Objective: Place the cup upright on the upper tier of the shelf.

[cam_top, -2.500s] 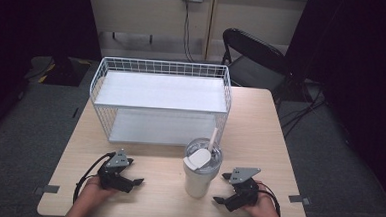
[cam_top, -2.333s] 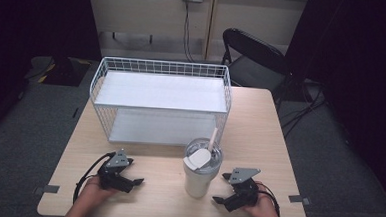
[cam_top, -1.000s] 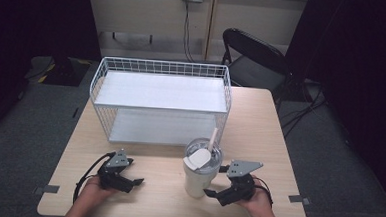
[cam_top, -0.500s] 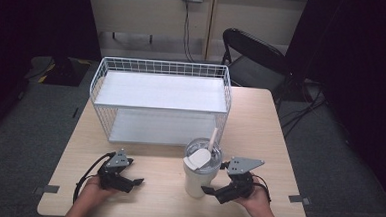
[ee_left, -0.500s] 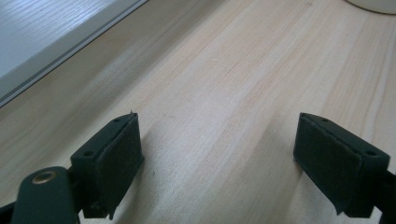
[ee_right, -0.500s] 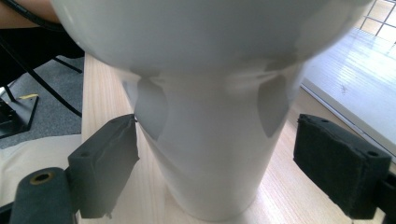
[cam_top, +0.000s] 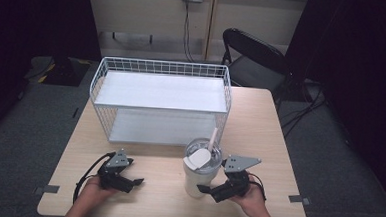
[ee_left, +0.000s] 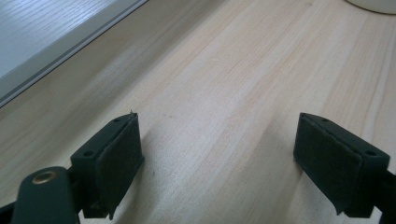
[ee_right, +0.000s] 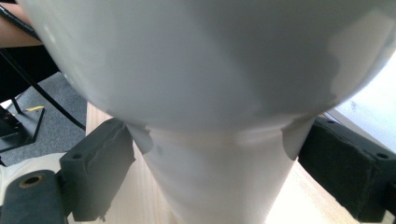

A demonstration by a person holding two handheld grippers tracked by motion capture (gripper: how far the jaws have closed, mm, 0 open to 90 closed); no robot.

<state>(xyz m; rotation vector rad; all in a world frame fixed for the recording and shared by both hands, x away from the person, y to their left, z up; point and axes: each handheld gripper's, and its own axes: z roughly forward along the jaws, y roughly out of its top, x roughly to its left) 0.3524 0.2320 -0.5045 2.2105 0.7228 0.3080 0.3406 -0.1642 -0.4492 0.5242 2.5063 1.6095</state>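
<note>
Tumbler (cam_top: 201, 169) on table (cam_top: 260, 122), before wire rack (cam_top: 161, 94); chair (cam_top: 254, 56) behind table

A light wooden table (cam_top: 260, 117) stands on grey carpet (cam_top: 29, 130), 1 black chair (cam_top: 251, 59) behind it.

The tall white plastic tumbler (cam_top: 200, 175) looks smooth and glossy, with a clear lid. The pale wooden table (cam_top: 269, 137) shows matt grain. The white wire basket (cam_top: 163, 67) seems coated metal.
</note>
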